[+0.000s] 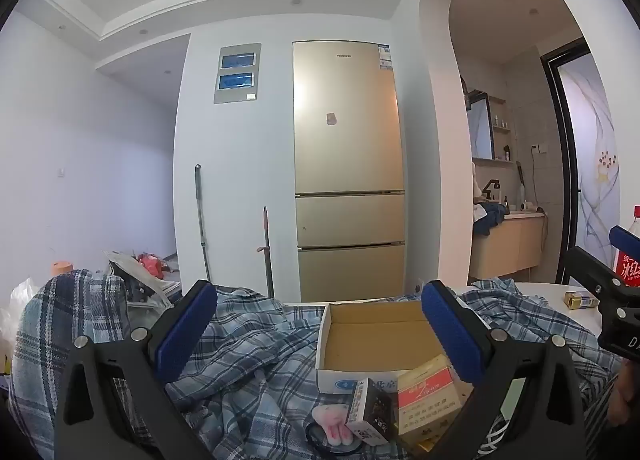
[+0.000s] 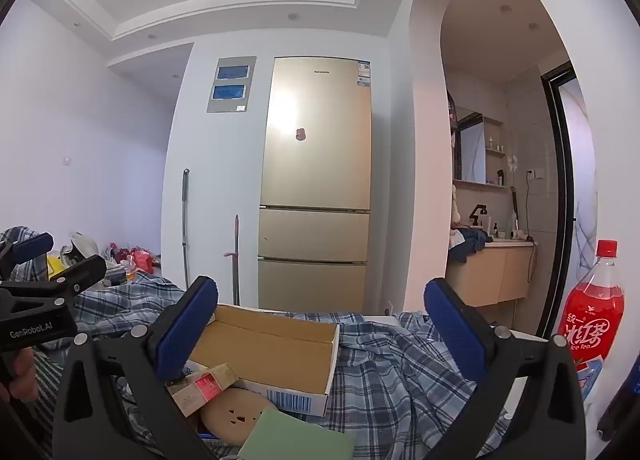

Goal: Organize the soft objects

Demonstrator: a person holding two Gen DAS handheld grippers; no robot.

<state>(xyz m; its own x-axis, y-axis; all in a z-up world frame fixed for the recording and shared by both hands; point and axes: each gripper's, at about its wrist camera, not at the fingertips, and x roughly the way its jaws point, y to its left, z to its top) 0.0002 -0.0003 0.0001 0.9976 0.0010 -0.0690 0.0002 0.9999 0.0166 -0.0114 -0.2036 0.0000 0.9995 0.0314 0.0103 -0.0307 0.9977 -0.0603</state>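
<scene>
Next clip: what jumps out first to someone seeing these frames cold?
A rumpled blue plaid shirt sprawls over the table, with an open, empty cardboard box lying on it. Behind stands a tall gold refrigerator; a red iced-tea bottle is at far right. Both the left gripper and right gripper hover open above the shirt.

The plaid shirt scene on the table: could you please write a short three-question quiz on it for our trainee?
1. True or false: the cardboard box on the plaid shirt holds folded clothes.
2. Multiple choice: the iced tea bottle has a cap that is A) blue, B) red, C) white.
3. Fill in: both the left gripper and the right gripper have jaws that are ____.

Key: 1 false, it shows only its bare floor; 2 B; 3 open, gripping nothing.
</scene>
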